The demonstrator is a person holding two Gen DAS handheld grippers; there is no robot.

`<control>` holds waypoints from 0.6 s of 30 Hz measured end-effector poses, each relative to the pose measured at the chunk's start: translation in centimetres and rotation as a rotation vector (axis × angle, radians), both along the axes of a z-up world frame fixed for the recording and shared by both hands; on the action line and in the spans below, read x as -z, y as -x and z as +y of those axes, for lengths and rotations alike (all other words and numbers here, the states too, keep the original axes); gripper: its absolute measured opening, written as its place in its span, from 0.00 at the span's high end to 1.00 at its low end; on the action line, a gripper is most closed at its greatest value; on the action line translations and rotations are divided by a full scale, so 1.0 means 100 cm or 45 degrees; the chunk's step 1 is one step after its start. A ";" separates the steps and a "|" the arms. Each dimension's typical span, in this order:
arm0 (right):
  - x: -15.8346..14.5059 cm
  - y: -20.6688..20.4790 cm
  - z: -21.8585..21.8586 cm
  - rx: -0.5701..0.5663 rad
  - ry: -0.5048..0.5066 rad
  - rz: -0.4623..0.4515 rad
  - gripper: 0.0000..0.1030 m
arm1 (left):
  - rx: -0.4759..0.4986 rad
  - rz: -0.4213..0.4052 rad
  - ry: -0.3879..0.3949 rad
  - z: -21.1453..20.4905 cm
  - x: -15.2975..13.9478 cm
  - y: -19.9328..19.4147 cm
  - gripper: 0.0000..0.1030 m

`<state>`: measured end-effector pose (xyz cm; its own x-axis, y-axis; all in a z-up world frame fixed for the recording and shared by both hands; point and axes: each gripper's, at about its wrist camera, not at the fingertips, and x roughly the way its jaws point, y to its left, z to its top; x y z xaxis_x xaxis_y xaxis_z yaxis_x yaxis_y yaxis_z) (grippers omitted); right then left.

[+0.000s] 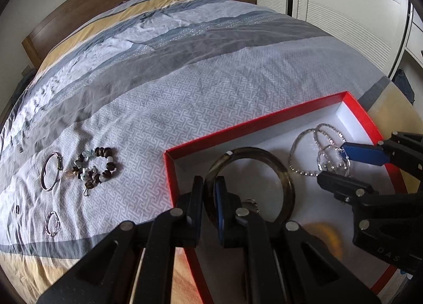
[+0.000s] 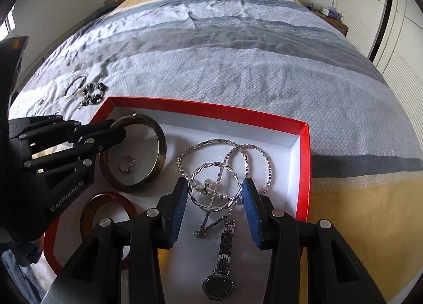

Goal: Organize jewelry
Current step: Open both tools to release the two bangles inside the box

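Out on the bed cover (image 1: 211, 87), far to the left, some jewelry waits: a thin silver bangle (image 1: 50, 171), a bead bracelet (image 1: 95, 166) just beside it, and a small twisted ring (image 1: 52, 223) nearer the camera. The beads look floppy and would sag, so I think it is best to pinch the string between two beads. The thin bangle is stiff and light; any spot on its rim should do.

Next comes the red box (image 2: 304, 166). The left gripper (image 1: 210, 208) is squeezed tight on the rim of the dark bangle (image 2: 148, 182), which is down inside the box. This bangle looks hard, smooth and slippery, and it may crack if dropped. A small ring (image 2: 127, 165) lies inside its circle, and an amber bangle (image 2: 111, 211) sits near it.

On the right, the right gripper (image 2: 215, 206) has its pads pressed on both sides of the twisted silver hoop (image 2: 215, 185), over the sparkly bracelets (image 2: 248, 161). The hoop looks thin and bendy, so a soft squeeze is best. A watch (image 2: 220, 272) lies below.
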<state>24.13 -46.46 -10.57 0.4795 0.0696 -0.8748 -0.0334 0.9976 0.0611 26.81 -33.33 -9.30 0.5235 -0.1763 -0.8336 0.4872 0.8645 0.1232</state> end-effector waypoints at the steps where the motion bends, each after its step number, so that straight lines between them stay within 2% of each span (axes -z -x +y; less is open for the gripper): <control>1: 0.001 -0.001 0.001 -0.006 0.019 0.008 0.59 | 0.000 0.005 0.003 0.000 0.000 -0.001 0.91; 6: 0.001 0.001 0.004 -0.020 0.078 0.024 0.58 | 0.002 0.019 0.006 0.000 -0.001 -0.001 0.91; 11: -0.009 0.013 -0.002 0.016 0.064 0.000 0.56 | -0.004 0.070 0.090 0.008 -0.009 0.002 0.89; 16: -0.028 0.037 -0.004 0.073 0.015 -0.046 0.54 | 0.011 0.046 0.135 0.020 -0.034 0.022 0.74; 18: -0.038 0.048 -0.002 0.100 -0.010 -0.071 0.53 | 0.008 0.022 0.151 0.028 -0.049 0.033 0.72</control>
